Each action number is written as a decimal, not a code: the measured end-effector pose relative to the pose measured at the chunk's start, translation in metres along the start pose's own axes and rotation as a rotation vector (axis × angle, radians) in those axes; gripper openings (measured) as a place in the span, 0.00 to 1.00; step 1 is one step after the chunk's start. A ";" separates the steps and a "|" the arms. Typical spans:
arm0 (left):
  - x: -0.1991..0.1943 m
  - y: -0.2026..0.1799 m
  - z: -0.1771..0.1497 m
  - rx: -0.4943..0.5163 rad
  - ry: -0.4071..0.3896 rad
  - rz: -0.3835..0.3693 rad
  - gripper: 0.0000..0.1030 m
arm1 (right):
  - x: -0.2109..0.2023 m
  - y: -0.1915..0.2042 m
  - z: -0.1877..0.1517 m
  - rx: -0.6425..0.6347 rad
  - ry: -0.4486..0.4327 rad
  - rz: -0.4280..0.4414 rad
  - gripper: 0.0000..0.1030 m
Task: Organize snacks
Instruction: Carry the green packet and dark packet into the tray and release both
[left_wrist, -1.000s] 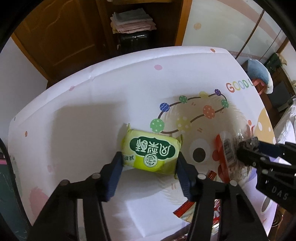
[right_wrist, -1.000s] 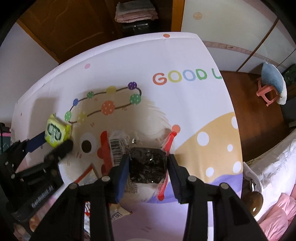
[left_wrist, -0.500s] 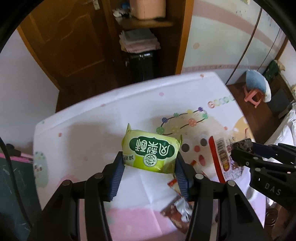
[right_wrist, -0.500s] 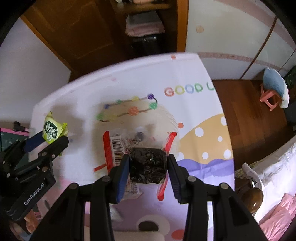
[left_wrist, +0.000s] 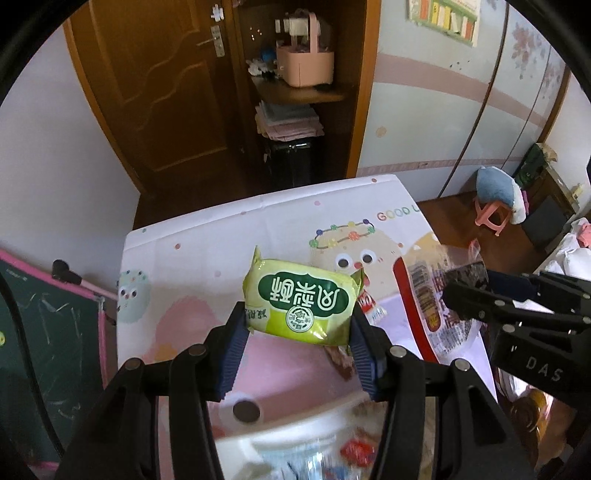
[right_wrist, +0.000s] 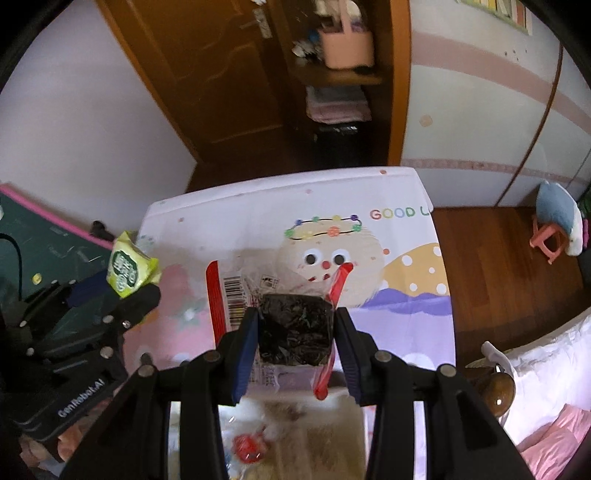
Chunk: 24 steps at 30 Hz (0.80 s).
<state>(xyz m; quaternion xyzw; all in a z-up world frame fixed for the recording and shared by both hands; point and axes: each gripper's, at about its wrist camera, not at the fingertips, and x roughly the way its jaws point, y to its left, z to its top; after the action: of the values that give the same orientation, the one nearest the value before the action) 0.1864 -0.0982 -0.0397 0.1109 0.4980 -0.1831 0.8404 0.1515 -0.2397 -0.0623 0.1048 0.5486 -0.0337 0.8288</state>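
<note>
Two grippers are each holding a snack up over the table.

The left gripper (left_wrist: 297, 328) is squeezing a green snack pack (left_wrist: 301, 301) between its blue pads. The right gripper (right_wrist: 295, 334) is pinching a clear bag with red edges (right_wrist: 229, 291) that has dark seaweed inside. Both snacks are hanging in the air above the cartoon tablecloth (right_wrist: 399, 314). A pink basket (left_wrist: 304, 64) is sitting on a shelf far behind.

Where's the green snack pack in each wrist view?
Left wrist: green snack pack at centre, clamped in the left gripper.
Right wrist: same pack at far left, small, above the table.
Shared landmark: the "GOOD" lettering on the tablecloth.
</note>
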 end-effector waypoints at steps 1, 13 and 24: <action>-0.010 -0.001 -0.008 -0.001 -0.005 -0.001 0.49 | -0.011 0.006 -0.007 -0.016 -0.011 0.007 0.40; -0.074 -0.002 -0.084 -0.048 -0.028 -0.014 0.49 | -0.079 0.046 -0.079 -0.156 -0.068 0.030 0.40; -0.080 -0.002 -0.153 -0.110 0.025 -0.016 0.49 | -0.084 0.048 -0.149 -0.202 -0.003 0.012 0.40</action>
<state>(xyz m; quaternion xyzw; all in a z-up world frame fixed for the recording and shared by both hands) 0.0284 -0.0280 -0.0428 0.0625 0.5188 -0.1608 0.8373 -0.0081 -0.1660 -0.0352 0.0240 0.5473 0.0267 0.8362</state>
